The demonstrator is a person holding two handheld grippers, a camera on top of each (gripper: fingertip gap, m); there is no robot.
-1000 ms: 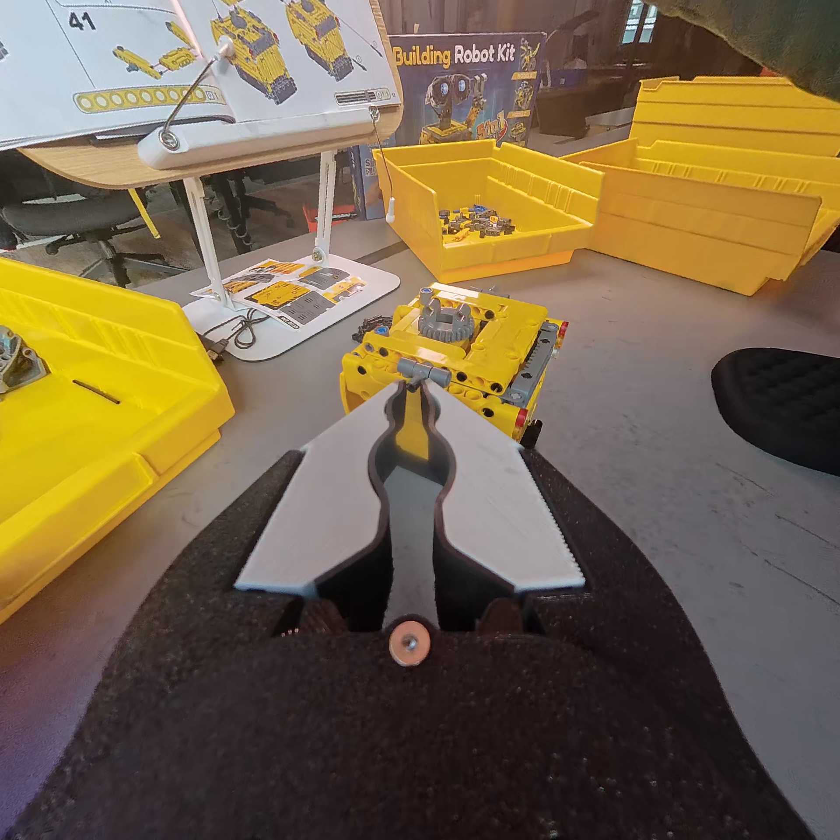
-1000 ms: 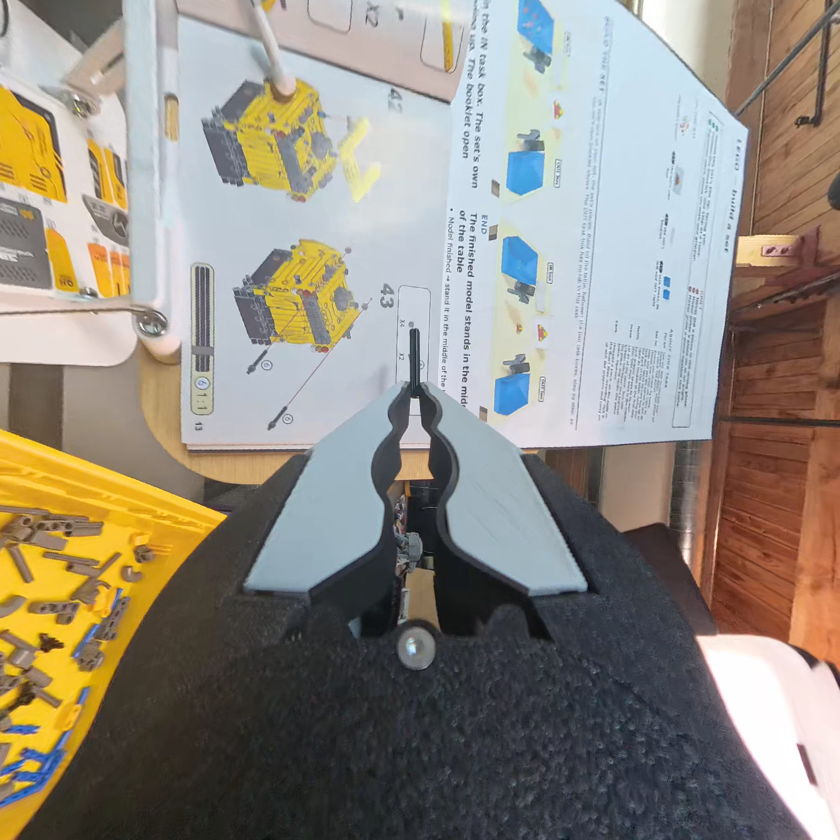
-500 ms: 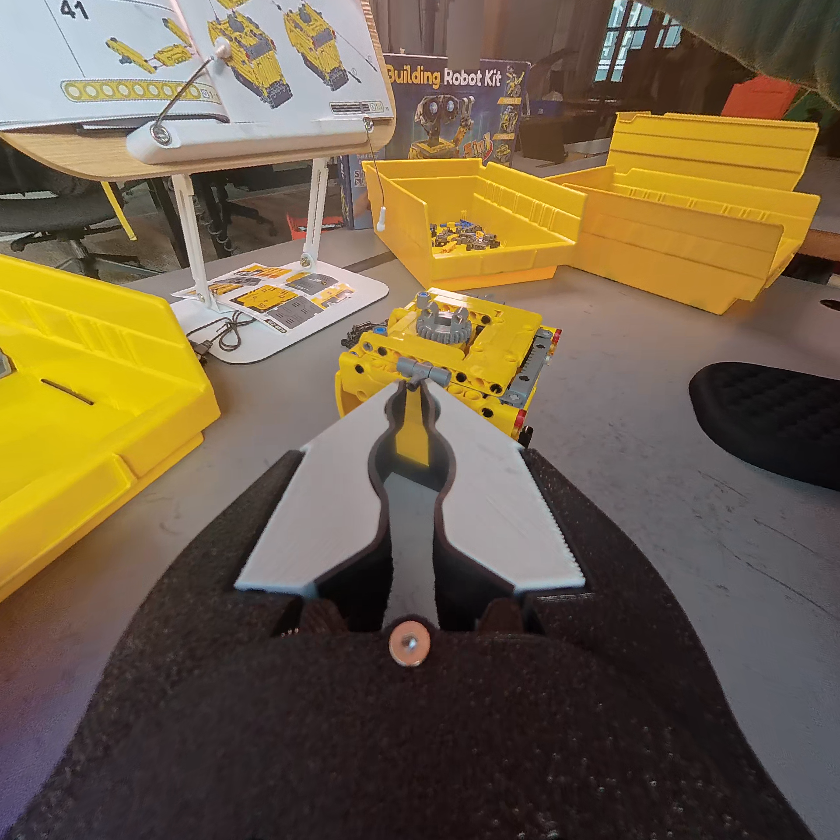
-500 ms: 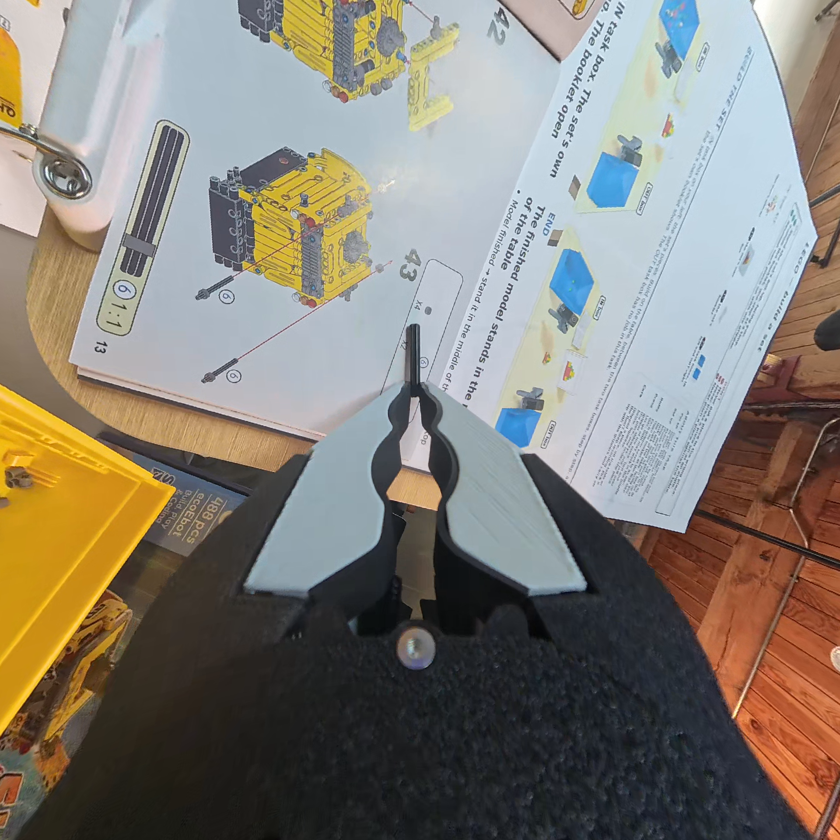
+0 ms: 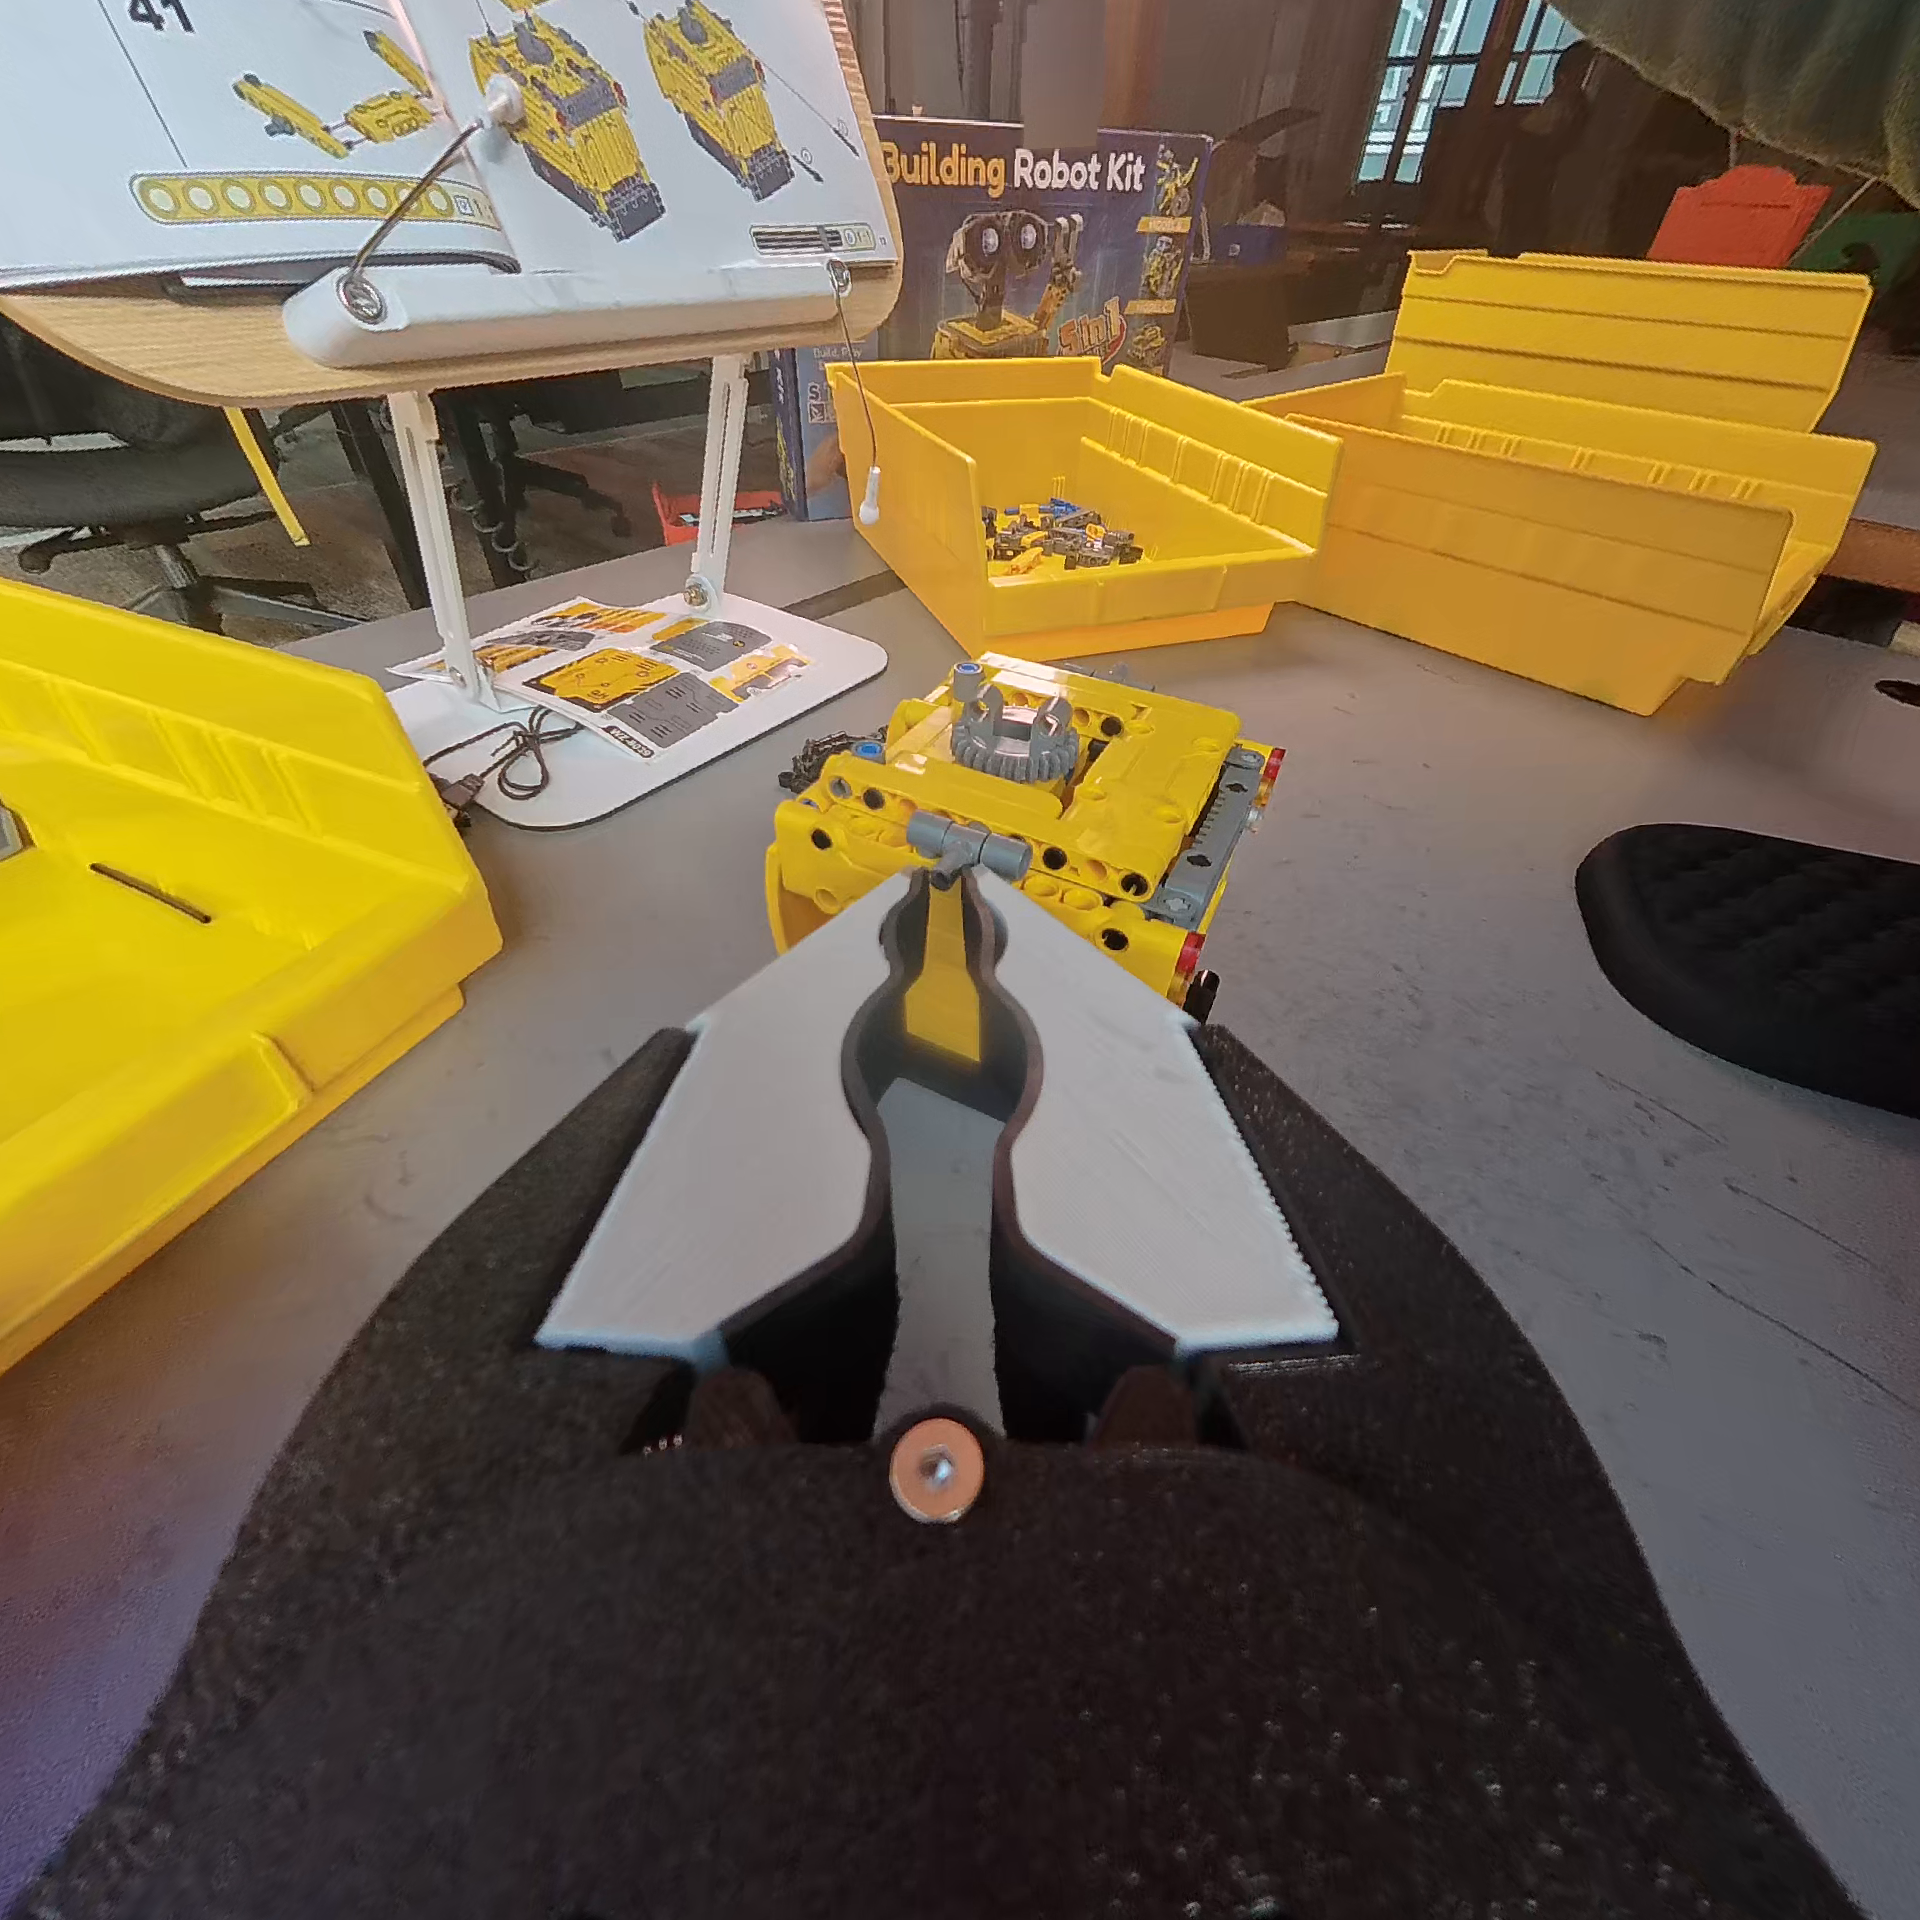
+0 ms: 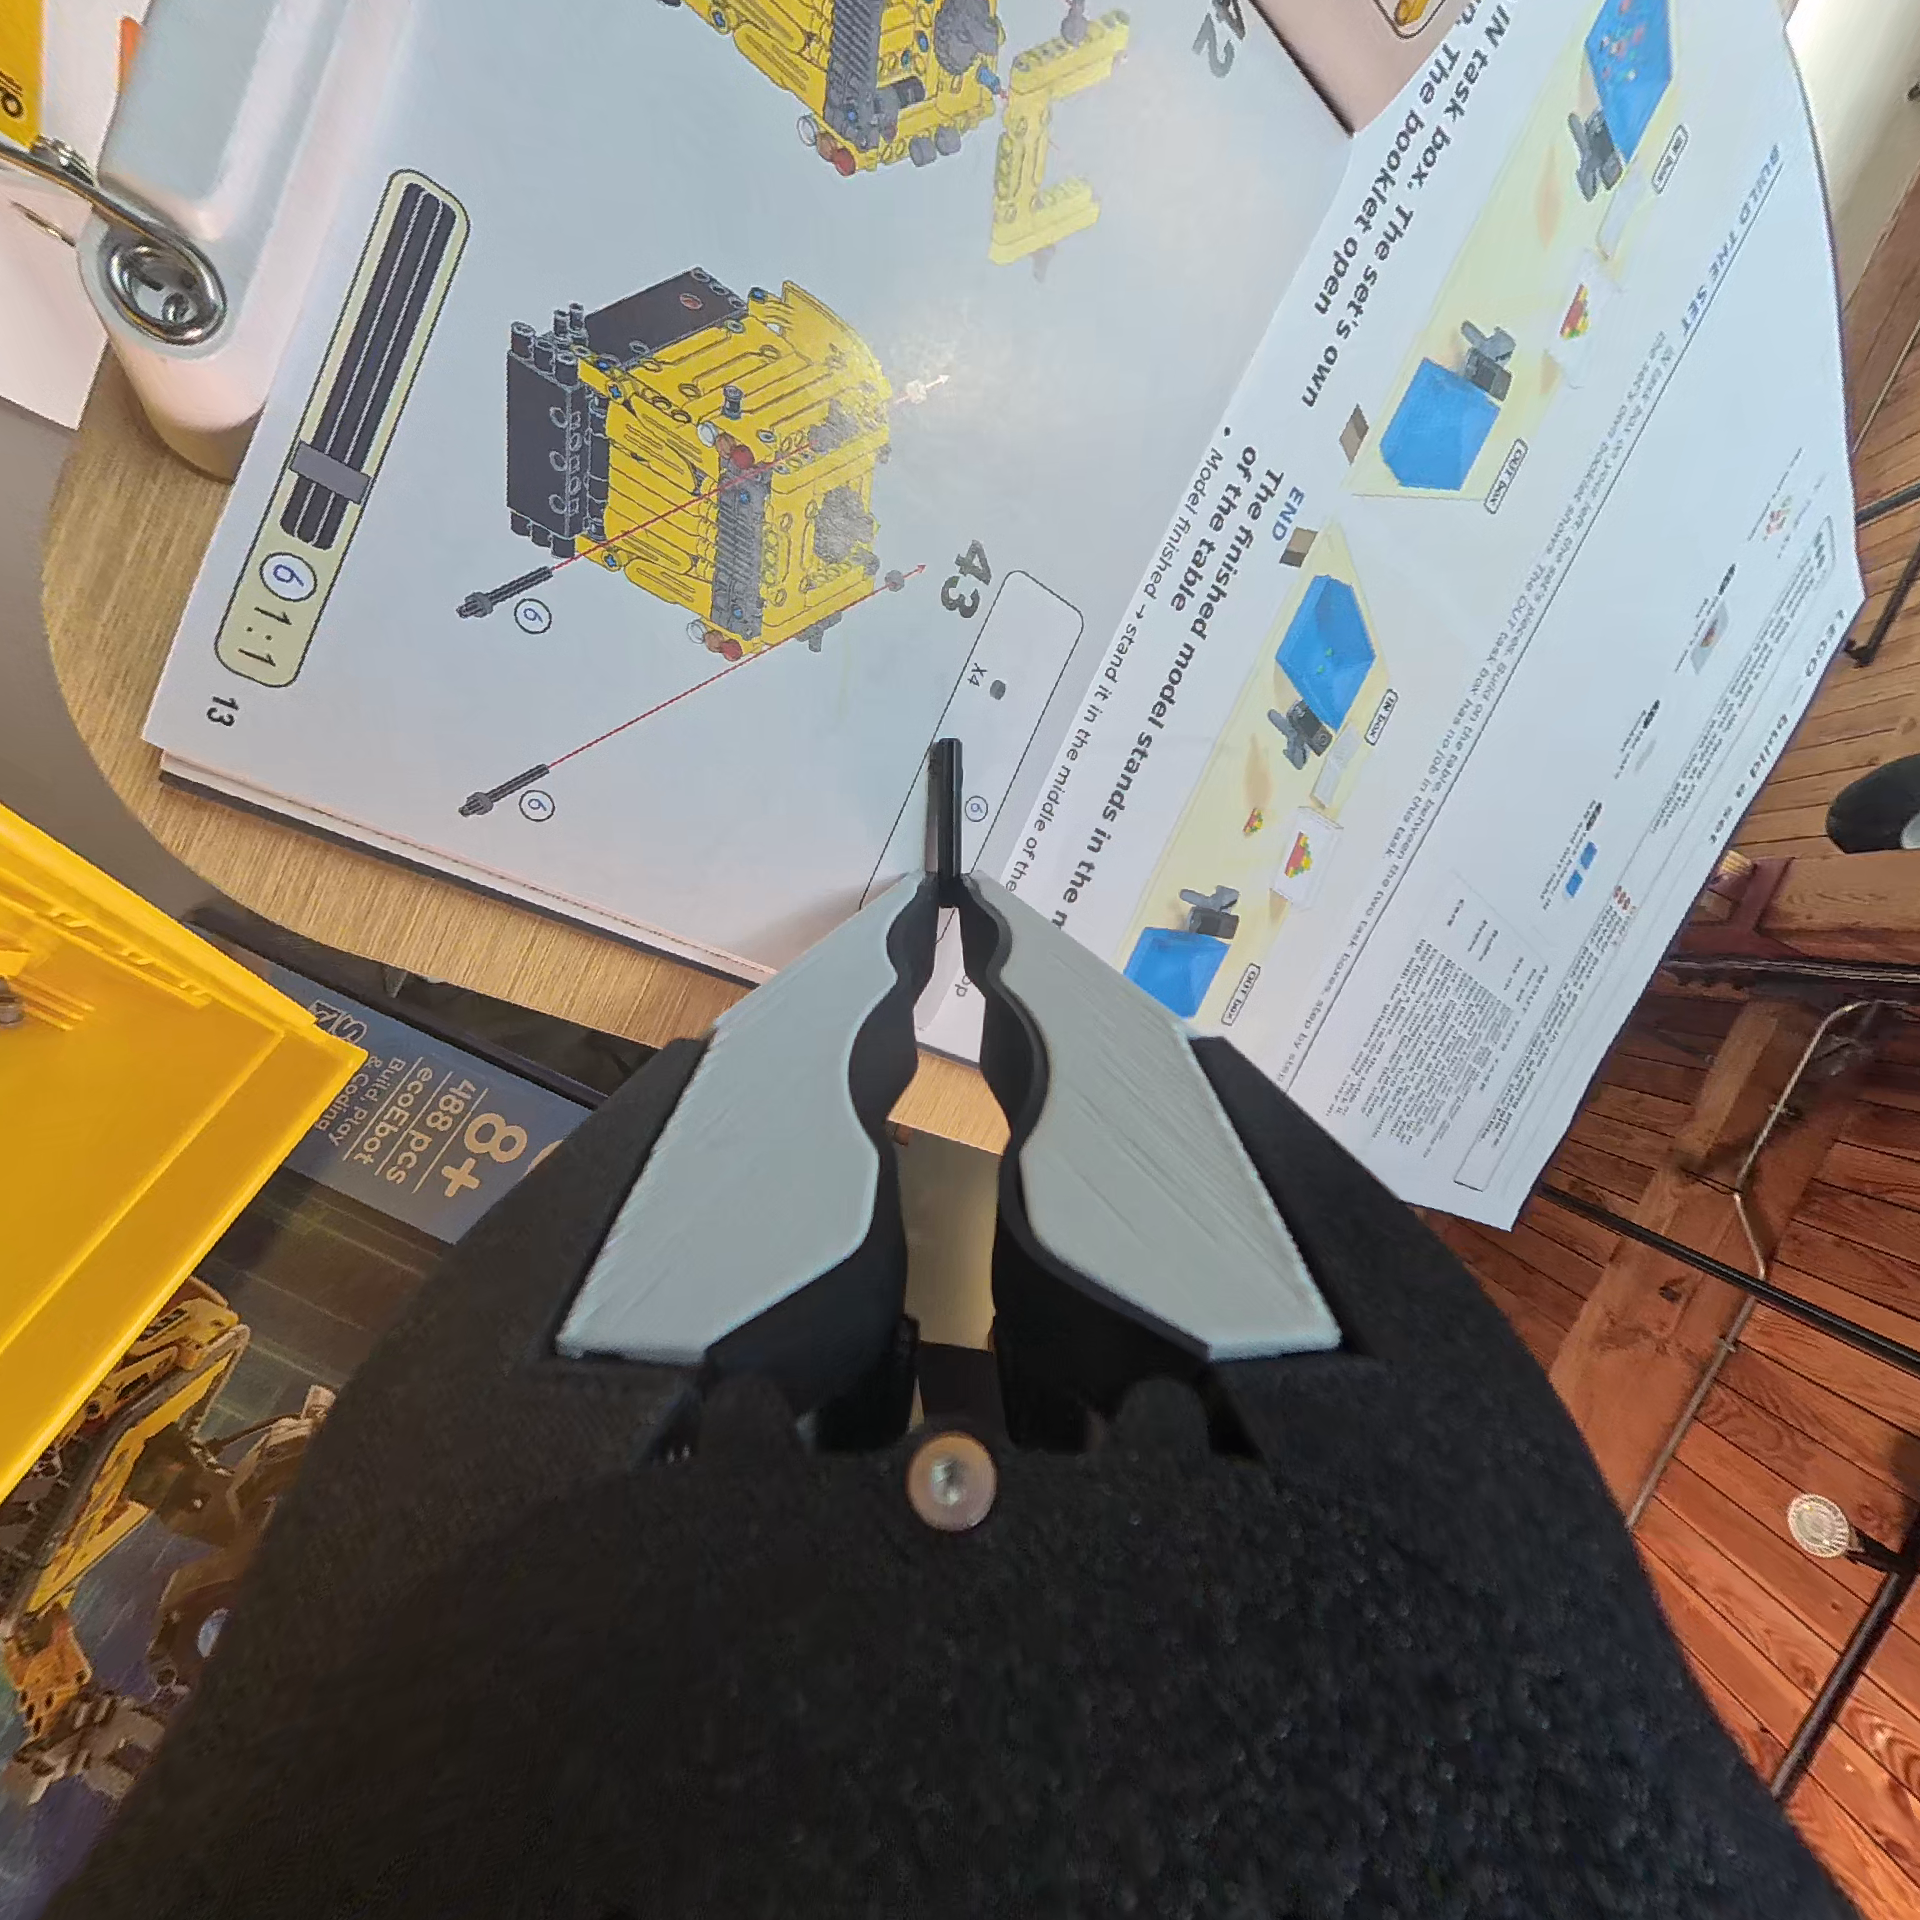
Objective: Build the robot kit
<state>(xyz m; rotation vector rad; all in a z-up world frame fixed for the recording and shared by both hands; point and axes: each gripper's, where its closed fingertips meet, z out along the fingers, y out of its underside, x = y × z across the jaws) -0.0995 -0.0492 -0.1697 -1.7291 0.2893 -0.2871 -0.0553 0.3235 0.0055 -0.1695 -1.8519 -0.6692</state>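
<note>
My left gripper (image 5: 951, 878) is shut on a small grey T-shaped connector (image 5: 966, 847) and holds it just in front of a yellow brick model (image 5: 1039, 821) that stands on the grey table (image 5: 1455, 1195). The model has a grey gear ring (image 5: 1013, 738) on top. My right gripper (image 6: 945, 883) is shut on a thin black axle (image 6: 943, 805) that sticks out past the fingertips. It is held up close to an open instruction booklet (image 6: 675, 416) on a wooden stand.
Yellow bins stand at the left (image 5: 208, 935) and at the back (image 5: 1091, 520), the back one with several small parts. More yellow bins (image 5: 1610, 499) stack at the right. A black pad (image 5: 1766, 956) lies right. The booklet stand's white base (image 5: 644, 707) and a kit box (image 5: 1039, 249) stand behind the model. Spacing between my two grippers at the tips: around 40 centimetres.
My right gripper has moved closer to the booklet and turned, with the black axle still in it. My left gripper with the grey connector has hardly moved.
</note>
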